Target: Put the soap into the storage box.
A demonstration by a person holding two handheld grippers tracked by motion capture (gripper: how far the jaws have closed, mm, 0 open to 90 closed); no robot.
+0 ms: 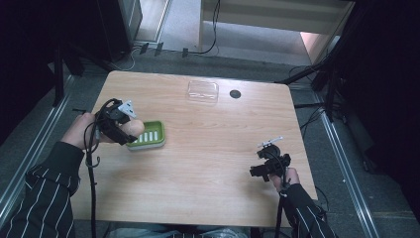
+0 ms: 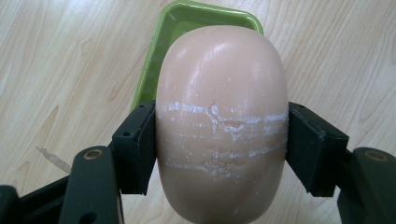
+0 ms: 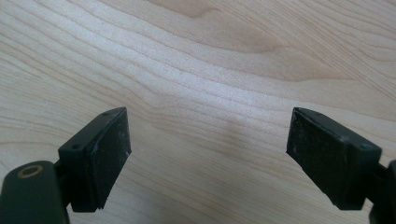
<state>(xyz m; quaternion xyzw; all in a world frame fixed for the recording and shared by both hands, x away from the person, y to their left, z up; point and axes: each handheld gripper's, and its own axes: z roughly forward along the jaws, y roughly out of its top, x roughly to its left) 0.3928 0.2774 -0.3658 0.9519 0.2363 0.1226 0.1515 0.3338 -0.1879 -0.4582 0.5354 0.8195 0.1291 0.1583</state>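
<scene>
The pink soap bar (image 2: 222, 135) sits clamped between the jaws of the left claw (image 1: 130, 130), at the left side of the desk (image 1: 208, 168), over the near-left end of the green soap dish (image 1: 148, 135). The left gripper view shows white scuffed lines across its smooth, rounded face. The right claw (image 3: 208, 156) hovers near the right edge, jaws apart over bare wood.

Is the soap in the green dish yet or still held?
Held: left gripper clamps the soap above the green dish.
</scene>
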